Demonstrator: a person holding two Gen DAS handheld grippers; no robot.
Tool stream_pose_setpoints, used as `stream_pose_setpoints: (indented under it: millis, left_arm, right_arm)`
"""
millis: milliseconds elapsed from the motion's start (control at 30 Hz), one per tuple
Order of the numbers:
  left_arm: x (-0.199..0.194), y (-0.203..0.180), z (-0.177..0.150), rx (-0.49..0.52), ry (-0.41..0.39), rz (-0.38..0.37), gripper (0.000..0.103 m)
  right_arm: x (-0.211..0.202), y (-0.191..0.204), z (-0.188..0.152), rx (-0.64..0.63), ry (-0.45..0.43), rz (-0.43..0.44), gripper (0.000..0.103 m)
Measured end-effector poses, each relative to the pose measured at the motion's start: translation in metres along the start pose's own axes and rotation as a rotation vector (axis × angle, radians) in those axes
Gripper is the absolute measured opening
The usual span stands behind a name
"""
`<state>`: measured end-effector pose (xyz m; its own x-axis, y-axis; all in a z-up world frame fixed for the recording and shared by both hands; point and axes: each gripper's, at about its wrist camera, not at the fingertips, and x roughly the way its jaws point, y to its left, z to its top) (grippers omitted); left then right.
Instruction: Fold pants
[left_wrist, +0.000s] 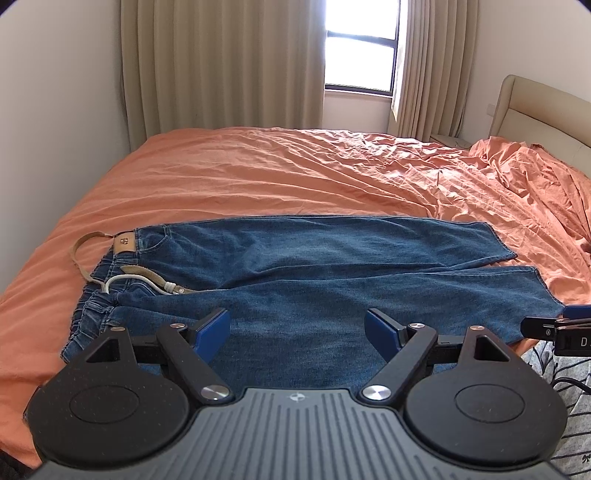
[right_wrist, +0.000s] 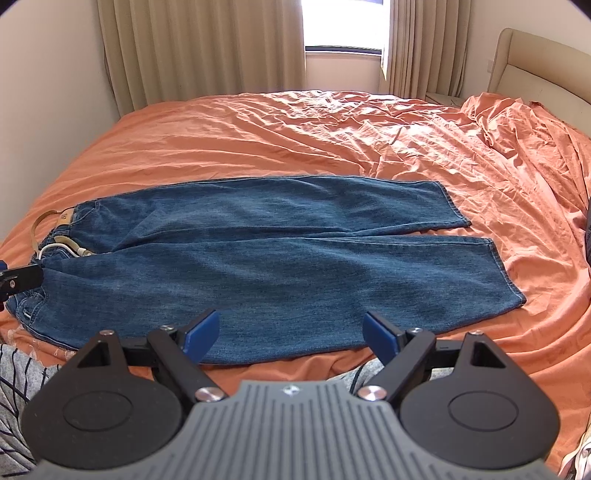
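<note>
Denim like this I expect to be heavy and soft — it will sag, not slide. The pants (right_wrist: 240, 258) lie flat across the orange bed (right_wrist: 295, 140), waist to my left, two legs running right, a little apart at the hems. I would take the near leg at its edge, near the waistband and near the hem (right_wrist: 498, 266). A beige belt (left_wrist: 85, 254) loops out at the waist. My left gripper (left_wrist: 297, 328) and right gripper (right_wrist: 290, 330) both stand wide open, holding nothing, above the near edge.
</note>
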<state>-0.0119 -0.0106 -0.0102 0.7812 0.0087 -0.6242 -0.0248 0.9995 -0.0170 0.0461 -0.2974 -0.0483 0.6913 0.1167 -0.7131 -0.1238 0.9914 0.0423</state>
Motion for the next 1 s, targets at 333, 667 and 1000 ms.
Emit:
stream_pose_setpoints:
  millis: [333, 667, 1000]
  left_arm:
    - [-0.002, 0.002, -0.002, 0.001, 0.001, -0.003, 0.097]
    - [-0.015, -0.004, -0.006, 0.008, -0.005, -0.004, 0.097]
    - [-0.020, -0.005, -0.004, 0.007, -0.006, 0.006, 0.097]
  right_arm:
    - [-0.008, 0.004, -0.003, -0.024, -0.009, 0.026, 0.081]
    - [-0.017, 0.003, -0.004, -0.039, -0.029, 0.037, 0.081]
    - [-0.023, 0.002, -0.006, -0.050, -0.041, 0.047, 0.081]
